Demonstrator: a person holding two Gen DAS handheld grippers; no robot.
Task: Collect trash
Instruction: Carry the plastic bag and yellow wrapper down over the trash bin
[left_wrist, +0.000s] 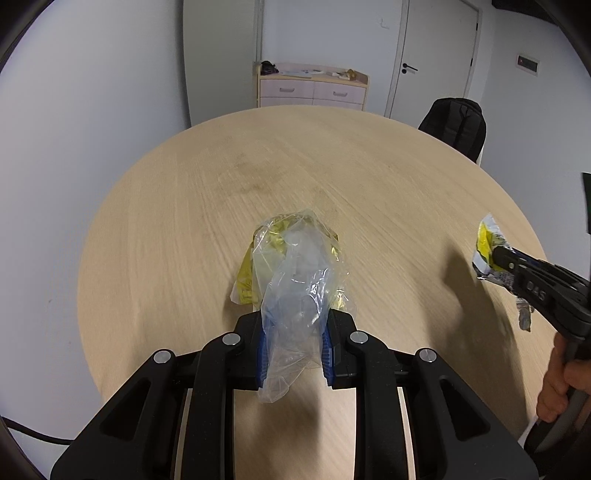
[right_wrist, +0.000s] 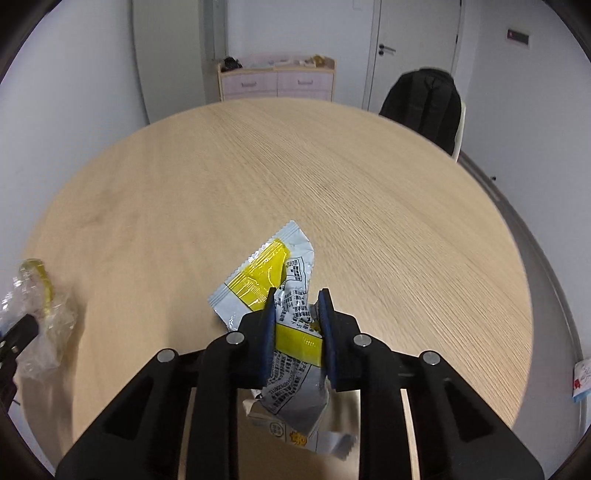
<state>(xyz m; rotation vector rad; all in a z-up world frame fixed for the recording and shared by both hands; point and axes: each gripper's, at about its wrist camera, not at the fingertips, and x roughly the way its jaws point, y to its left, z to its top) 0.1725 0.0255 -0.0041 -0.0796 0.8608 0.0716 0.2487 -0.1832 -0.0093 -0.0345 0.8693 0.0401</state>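
Note:
My left gripper (left_wrist: 293, 317) is shut on a crumpled clear plastic bag (left_wrist: 295, 266) with yellow wrapping inside, held above the round wooden table (left_wrist: 221, 177). My right gripper (right_wrist: 297, 299) is shut on a silver and yellow snack wrapper (right_wrist: 266, 277), also held above the table. The right gripper (left_wrist: 496, 256) with its wrapper (left_wrist: 487, 236) shows at the right edge of the left wrist view. The clear bag (right_wrist: 40, 306) and the left gripper's tip show at the left edge of the right wrist view.
A chair with a black backpack (right_wrist: 424, 99) stands at the table's far right. A pink drawer cabinet (right_wrist: 277, 83) stands against the far wall beside a white door (right_wrist: 413, 51). A person's hand (left_wrist: 561, 384) holds the right gripper.

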